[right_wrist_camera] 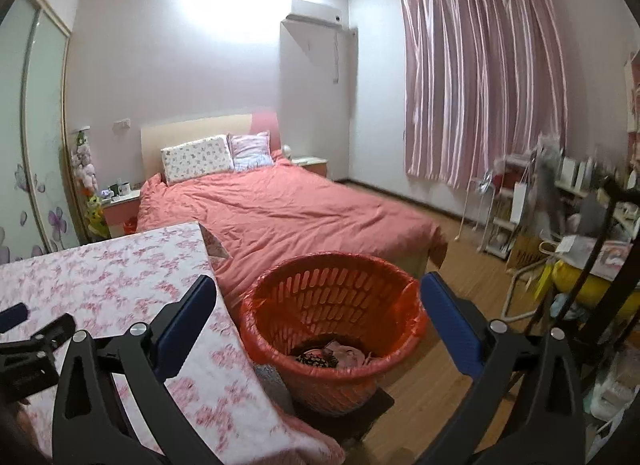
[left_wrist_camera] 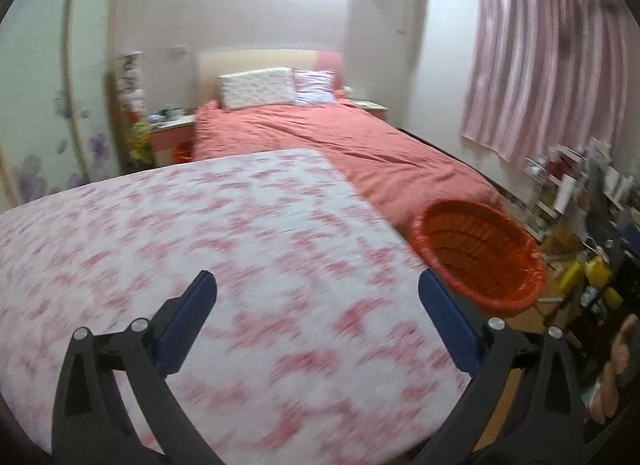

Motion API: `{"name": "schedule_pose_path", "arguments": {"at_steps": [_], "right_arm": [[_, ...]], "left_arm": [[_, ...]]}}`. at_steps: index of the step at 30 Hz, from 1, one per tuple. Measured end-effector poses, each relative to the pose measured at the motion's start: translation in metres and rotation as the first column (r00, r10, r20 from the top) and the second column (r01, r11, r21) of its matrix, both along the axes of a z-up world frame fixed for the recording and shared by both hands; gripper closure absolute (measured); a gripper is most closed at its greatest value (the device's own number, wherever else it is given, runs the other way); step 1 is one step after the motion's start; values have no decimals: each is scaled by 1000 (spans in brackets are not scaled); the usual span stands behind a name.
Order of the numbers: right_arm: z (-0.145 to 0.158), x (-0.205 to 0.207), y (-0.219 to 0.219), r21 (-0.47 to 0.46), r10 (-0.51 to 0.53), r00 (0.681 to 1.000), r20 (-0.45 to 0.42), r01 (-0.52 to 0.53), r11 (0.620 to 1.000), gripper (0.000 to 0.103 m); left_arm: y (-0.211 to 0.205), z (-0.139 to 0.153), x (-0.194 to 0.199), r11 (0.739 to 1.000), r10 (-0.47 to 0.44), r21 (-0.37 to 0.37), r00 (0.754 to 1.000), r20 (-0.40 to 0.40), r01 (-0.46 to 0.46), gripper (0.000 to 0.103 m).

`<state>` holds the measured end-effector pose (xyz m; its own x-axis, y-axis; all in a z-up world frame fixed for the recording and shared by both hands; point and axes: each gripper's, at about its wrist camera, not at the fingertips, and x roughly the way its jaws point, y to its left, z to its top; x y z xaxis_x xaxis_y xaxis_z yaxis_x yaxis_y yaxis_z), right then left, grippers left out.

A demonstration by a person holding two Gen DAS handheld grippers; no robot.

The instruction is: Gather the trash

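An orange slotted basket [right_wrist_camera: 332, 329] lined with a red bag stands on the floor right of a table with a pink floral cloth [right_wrist_camera: 120, 285]. Some crumpled trash [right_wrist_camera: 334, 355] lies in its bottom. My right gripper [right_wrist_camera: 318, 289] is open and empty, above and in front of the basket. My left gripper [left_wrist_camera: 316, 285] is open and empty over the floral cloth [left_wrist_camera: 200, 233]; the basket [left_wrist_camera: 478, 255] shows to its right. The left gripper's fingers [right_wrist_camera: 14, 315] show at the left edge of the right wrist view. No loose trash shows on the cloth.
A bed with a salmon cover [right_wrist_camera: 288, 217] stands behind the table and basket. Cluttered shelves and a desk [right_wrist_camera: 560, 233] line the right wall under pink curtains [right_wrist_camera: 480, 77]. Wood floor [right_wrist_camera: 452, 249] lies between. A person's hand [left_wrist_camera: 616, 369] shows at the right edge.
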<state>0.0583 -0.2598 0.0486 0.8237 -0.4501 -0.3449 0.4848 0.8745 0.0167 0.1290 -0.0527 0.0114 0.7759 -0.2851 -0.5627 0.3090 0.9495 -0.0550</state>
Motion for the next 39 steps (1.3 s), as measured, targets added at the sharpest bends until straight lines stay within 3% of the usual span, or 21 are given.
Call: {"name": "schedule_pose_path", "arguments": {"at_steps": [7, 13, 18, 30, 39], "right_arm": [[3, -29, 11, 84, 30, 999, 22, -31, 996, 2], [-2, -32, 31, 11, 1, 1000, 27, -2, 1000, 2], [-7, -37, 42, -6, -39, 999, 5, 39, 999, 2], [-25, -35, 50, 56, -57, 986, -157, 67, 996, 2], [-24, -41, 56, -27, -136, 977, -162, 133, 991, 2]], "left_arm": [[58, 2, -47, 985, 169, 4, 984, 58, -170, 4], [79, 4, -73, 968, 251, 2, 962, 107, -252, 4], [83, 1, -85, 960, 277, 17, 953, 123, -281, 4], [91, -19, -86, 950, 309, 32, 951, 29, -310, 4], [90, -18, -88, 939, 341, 45, 940, 22, -341, 4]]}}
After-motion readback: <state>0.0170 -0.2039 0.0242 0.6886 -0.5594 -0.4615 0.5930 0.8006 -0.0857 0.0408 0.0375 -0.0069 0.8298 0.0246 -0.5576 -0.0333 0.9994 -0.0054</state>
